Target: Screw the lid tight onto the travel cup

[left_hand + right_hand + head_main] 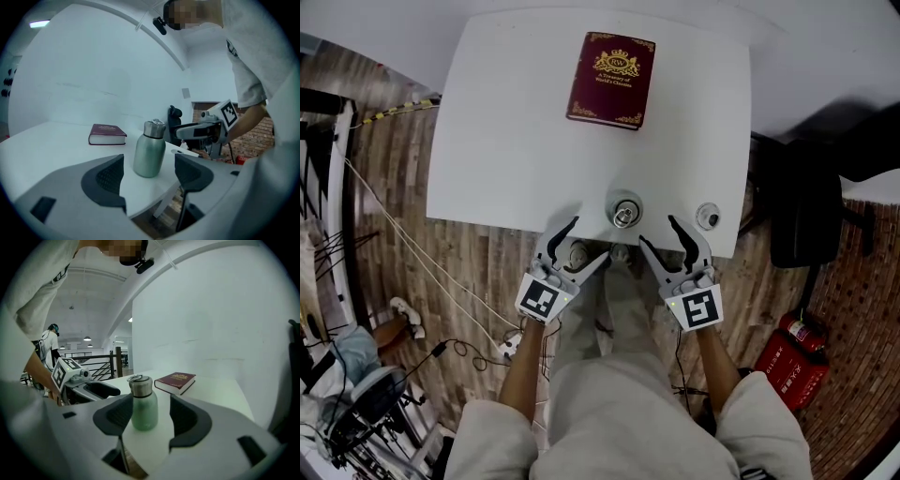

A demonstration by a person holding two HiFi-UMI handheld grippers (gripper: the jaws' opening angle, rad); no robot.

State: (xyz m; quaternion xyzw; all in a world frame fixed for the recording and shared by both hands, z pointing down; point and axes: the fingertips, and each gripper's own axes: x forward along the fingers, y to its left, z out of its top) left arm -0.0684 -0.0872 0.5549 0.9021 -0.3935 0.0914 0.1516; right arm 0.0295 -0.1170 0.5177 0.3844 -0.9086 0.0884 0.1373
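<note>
Approach stage: left gripper (591,239) and right gripper (655,229), both agape and empty, hover near the travel cup (624,213); next, one should clamp its body, the other twist its lid (140,386).

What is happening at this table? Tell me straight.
A person holds a two-jaw gripper in each hand at the near edge of the white table. The pale green metal travel cup stands upright there, with its steel lid on top. The left gripper and right gripper point at it from either side, both open, neither touching it. A dark red hardback book lies farther back. Tightening has not started.
</note>
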